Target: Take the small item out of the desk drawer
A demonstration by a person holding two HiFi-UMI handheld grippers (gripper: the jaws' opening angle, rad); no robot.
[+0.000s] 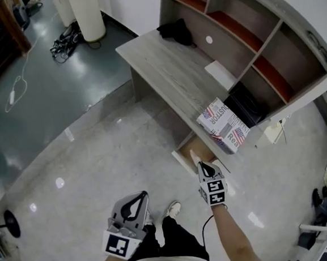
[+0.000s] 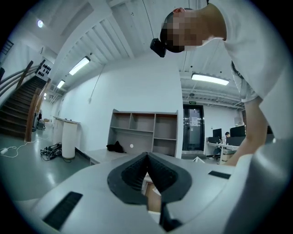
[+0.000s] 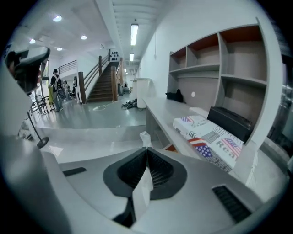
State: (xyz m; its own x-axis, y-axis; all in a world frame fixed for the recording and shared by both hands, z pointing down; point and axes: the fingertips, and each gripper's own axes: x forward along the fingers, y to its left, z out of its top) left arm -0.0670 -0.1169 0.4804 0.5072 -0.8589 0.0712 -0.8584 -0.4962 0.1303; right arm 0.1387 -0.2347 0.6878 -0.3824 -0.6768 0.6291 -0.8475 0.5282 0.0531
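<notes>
The desk drawer [image 1: 195, 150] stands pulled out below the wooden desk [image 1: 167, 70]. My right gripper [image 1: 201, 166] hovers over the drawer's front, shut on a small white packet [image 1: 194, 155] whose end pokes out past the fingertips. In the right gripper view the white packet [image 3: 142, 187] runs between the closed jaws of the right gripper [image 3: 147, 149], its tip showing beyond them. My left gripper [image 1: 139, 198] hangs lower left near the person's legs, shut with nothing in it. In the left gripper view the left gripper [image 2: 147, 156] points toward the desk, jaws together.
A flag-printed box [image 1: 223, 125] lies on the desk's near end beside a black case [image 1: 245, 105]. A shelf unit [image 1: 258, 39] stands on the desk's back, with a black cloth [image 1: 176, 30] at the far end. Cables [image 1: 64, 40] and a white column [image 1: 88, 14] are on the floor.
</notes>
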